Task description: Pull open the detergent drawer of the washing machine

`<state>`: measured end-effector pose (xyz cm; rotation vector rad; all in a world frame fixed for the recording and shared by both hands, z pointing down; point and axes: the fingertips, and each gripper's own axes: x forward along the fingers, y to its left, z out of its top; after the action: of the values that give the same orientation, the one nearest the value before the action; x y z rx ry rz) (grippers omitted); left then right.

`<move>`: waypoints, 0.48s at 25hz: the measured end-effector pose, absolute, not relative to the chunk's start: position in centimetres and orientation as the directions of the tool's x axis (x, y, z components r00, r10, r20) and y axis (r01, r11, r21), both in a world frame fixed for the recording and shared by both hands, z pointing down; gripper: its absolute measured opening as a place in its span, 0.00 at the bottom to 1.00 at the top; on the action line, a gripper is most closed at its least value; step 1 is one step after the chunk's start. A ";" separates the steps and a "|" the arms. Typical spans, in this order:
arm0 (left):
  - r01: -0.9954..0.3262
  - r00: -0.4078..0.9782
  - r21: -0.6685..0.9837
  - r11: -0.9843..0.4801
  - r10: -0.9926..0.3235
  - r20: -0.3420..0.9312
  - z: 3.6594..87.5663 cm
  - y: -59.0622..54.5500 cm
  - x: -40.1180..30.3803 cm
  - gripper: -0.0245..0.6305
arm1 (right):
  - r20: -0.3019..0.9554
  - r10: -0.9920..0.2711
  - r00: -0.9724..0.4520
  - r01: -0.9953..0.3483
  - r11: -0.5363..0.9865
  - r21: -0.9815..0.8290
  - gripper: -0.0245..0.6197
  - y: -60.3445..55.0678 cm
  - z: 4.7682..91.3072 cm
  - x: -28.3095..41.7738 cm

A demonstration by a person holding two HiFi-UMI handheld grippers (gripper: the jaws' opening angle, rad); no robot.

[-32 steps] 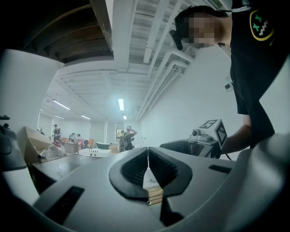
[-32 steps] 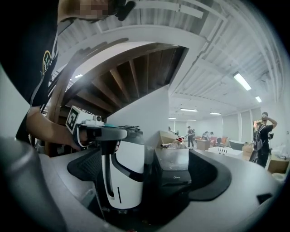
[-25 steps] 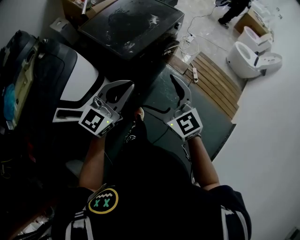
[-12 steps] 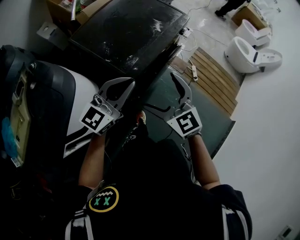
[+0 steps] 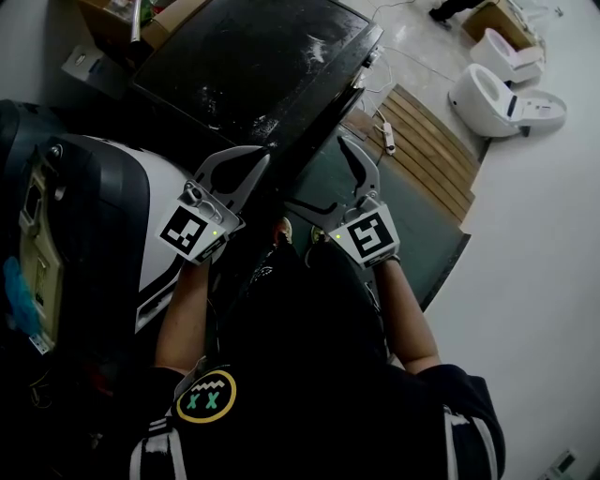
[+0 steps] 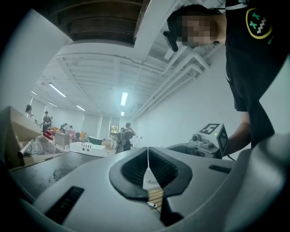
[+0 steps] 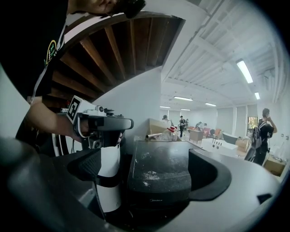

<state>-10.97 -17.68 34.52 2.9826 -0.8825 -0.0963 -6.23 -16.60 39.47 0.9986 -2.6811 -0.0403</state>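
Both grippers have edged nearer the washing machine (image 5: 248,61) since a second ago. At 10 o'clock the left gripper (image 5: 261,157) has its jaws pressed together on nothing. At 12 o'clock stands the machine, black, its top dust-streaked and its drawer indistinct. The right gripper (image 5: 328,169) gapes wide at 1 o'clock, framing the machine's front edge.

The washing machine (image 5: 253,66) is set at the upper centre of the head view, with a cardboard box (image 5: 111,14) behind it at the upper left. A second appliance (image 5: 103,216) is placed at its left, a pallet (image 5: 431,155) at its right, and toilets (image 5: 492,89) beyond the pallet at the upper right. The left gripper (image 5: 255,161) and the right gripper (image 5: 349,155) are held side by side before the machine.
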 end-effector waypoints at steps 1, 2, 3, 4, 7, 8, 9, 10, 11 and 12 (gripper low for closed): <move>-0.546 0.835 0.049 -0.836 -0.548 -0.051 34.5 -17.9 -10.9 0.07 | 0.252 -0.643 -0.723 -0.638 0.761 0.112 0.97 -17.0 39.7 -6.2; -0.552 0.831 0.049 -0.833 -0.554 -0.049 34.6 -18.2 -10.9 0.07 | 0.252 -0.641 -0.725 -0.641 0.762 0.095 0.97 -17.4 39.9 -6.1; -0.558 0.827 0.044 -0.829 -0.560 -0.044 34.8 -18.6 -11.0 0.07 | 0.251 -0.639 -0.727 -0.645 0.761 0.071 0.97 -17.8 40.3 -5.9; -0.564 0.824 0.043 -0.825 -0.565 -0.042 34.9 -18.9 -10.9 0.07 | 0.250 -0.636 -0.730 -0.648 0.760 0.043 0.97 -18.3 40.7 -5.8; -0.571 0.819 0.035 -0.820 -0.572 -0.037 35.1 -19.5 -10.5 0.07 | 0.235 -0.616 -0.752 -0.643 0.764 -0.052 0.97 -19.7 42.2 -5.1; -0.574 0.818 0.030 -0.818 -0.575 -0.033 35.2 -19.7 -10.4 0.07 | 0.227 -0.609 -0.759 -0.640 0.762 -0.094 0.97 -20.2 42.8 -4.8; -0.578 0.815 0.029 -0.816 -0.578 -0.028 35.2 -19.9 -10.3 0.07 | 0.219 -0.605 -0.766 -0.638 0.757 -0.141 0.97 -20.8 43.6 -4.4; -0.582 0.813 0.032 -0.813 -0.582 -0.025 35.1 -20.1 -10.1 0.07 | 0.211 -0.601 -0.771 -0.635 0.749 -0.189 0.97 -21.3 44.5 -4.0; -0.585 0.810 0.034 -0.810 -0.586 -0.022 35.0 -20.2 -9.9 0.07 | 0.204 -0.597 -0.775 -0.631 0.738 -0.239 0.97 -21.9 45.5 -3.6; -0.588 0.808 0.035 -0.808 -0.589 -0.019 34.9 -20.3 -9.7 0.07 | 0.199 -0.594 -0.780 -0.625 0.724 -0.291 0.97 -22.5 46.6 -3.2</move>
<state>-9.72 -20.30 34.90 2.9609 -0.9637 -0.0446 -3.22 -22.49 46.64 1.0033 -2.8310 0.5282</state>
